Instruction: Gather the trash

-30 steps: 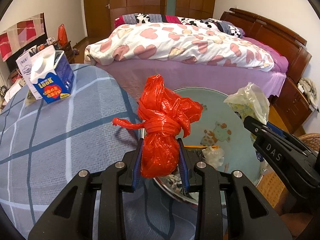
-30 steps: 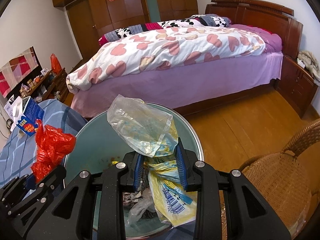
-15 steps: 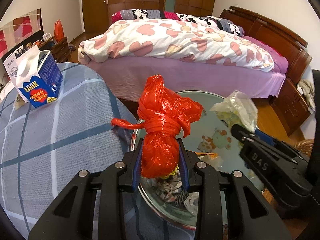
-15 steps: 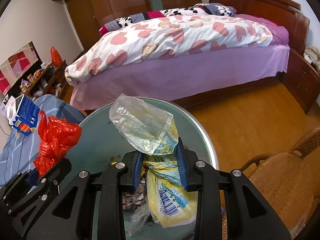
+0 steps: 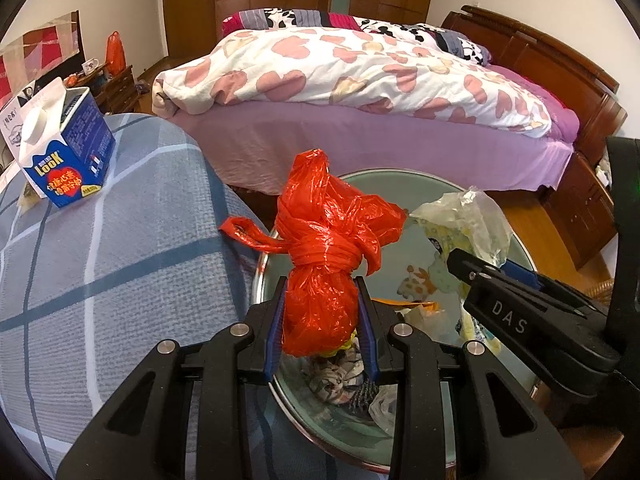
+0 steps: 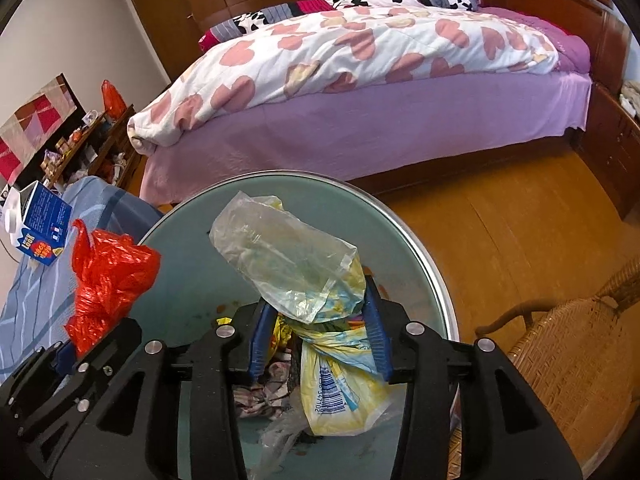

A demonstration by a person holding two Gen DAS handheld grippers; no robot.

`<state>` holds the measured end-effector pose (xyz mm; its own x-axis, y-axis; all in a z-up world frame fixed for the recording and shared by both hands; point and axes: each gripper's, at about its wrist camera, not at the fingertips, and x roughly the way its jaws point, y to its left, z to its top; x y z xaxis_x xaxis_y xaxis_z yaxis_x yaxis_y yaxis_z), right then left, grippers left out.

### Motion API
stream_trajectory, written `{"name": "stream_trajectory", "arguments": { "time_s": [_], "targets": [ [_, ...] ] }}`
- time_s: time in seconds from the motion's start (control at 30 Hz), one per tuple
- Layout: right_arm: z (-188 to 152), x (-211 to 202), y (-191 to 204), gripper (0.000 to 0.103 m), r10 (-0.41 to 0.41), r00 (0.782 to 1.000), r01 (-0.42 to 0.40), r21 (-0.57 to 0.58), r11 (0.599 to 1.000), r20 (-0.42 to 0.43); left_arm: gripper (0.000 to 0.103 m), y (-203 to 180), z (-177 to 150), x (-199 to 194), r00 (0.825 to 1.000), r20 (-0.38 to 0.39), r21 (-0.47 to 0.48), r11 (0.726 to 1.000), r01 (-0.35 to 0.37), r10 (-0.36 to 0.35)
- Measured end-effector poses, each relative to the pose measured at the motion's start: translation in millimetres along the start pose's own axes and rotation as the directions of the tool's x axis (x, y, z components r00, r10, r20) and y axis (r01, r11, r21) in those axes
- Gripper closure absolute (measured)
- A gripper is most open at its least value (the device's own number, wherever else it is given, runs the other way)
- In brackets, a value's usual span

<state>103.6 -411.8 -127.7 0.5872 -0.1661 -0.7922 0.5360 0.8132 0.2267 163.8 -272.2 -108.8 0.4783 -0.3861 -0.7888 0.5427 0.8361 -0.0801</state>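
My left gripper [image 5: 320,300] is shut on a knotted red plastic bag [image 5: 328,232], held over the left rim of a round pale-green bin [image 5: 400,174] that has trash in its bottom. Over the bin's middle, my right gripper [image 6: 318,320] has its jaws opening around a crumpled clear and yellow plastic bag [image 6: 280,256]. That bag still sits between the blue pads, with a gap showing at the left pad. The right wrist view shows the red bag [image 6: 108,272] at lower left, and the left wrist view shows the right gripper [image 5: 480,276] from the side.
A blue milk carton [image 5: 64,148] stands on a table with a blue-grey checked cloth [image 5: 100,260], left of the bin. A bed with a purple sheet [image 6: 360,128] lies behind. A wicker chair [image 6: 560,340] stands at the right on the wooden floor.
Both grippers have moved forward and lower over the bin. The right gripper's jaws have widened around the clear and yellow bag. The left keeps its hold on the red bag.
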Motion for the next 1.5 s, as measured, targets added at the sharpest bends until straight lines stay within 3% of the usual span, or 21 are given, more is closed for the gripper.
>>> {"name": "stream_trajectory", "arguments": {
  "time_s": [0.23, 0.37, 0.6, 0.93, 1.0, 1.07, 1.37, 1.5],
  "targets": [
    [0, -9, -4, 0.057, 0.032, 0.999, -0.033, 0.014, 0.999, 0.027, 0.072, 0, 1, -2, 1.0, 0.006, 0.0, 1.0, -0.007, 0.007],
    [3, -13, -5, 0.048, 0.036, 0.998, -0.037, 0.017, 0.999, 0.044, 0.072, 0, 0, -3, 1.0, 0.005, 0.0, 1.0, -0.008, 0.008],
    [3, -26, -8, 0.047, 0.056, 0.995, -0.058, 0.032, 0.998, 0.077, 0.072, -2, 0, -3, 1.0, 0.007, 0.004, 1.0, -0.008, 0.008],
    [-1, -51, -20, 0.047, -0.018, 0.986, 0.006, 0.072, 0.997, 0.165, 0.071, -14, -4, 2, 1.0, -0.009, 0.024, 1.0, 0.001, -0.001],
    [-3, -54, -25, 0.047, -0.02, 0.985, 0.004, 0.093, 0.996, 0.173, 0.063, -17, -5, 1, 1.0, -0.013, 0.034, 0.999, 0.011, -0.01],
    [-6, -58, -28, 0.047, -0.02, 0.984, 0.001, 0.107, 0.994, 0.178, 0.038, -19, -6, -2, 1.0, -0.01, 0.043, 0.999, 0.003, -0.002],
    [-22, -71, -32, 0.021, -0.028, 0.972, -0.004, 0.136, 0.991, 0.232, 0.013, -8, -13, -33, 0.995, 0.073, 0.019, 0.998, -0.066, 0.064],
    [-27, -76, -29, 0.015, -0.051, 0.967, 0.016, 0.137, 0.99, 0.25, 0.011, -5, -20, -41, 0.992, 0.085, 0.003, 0.995, -0.096, 0.095]
  ]
}}
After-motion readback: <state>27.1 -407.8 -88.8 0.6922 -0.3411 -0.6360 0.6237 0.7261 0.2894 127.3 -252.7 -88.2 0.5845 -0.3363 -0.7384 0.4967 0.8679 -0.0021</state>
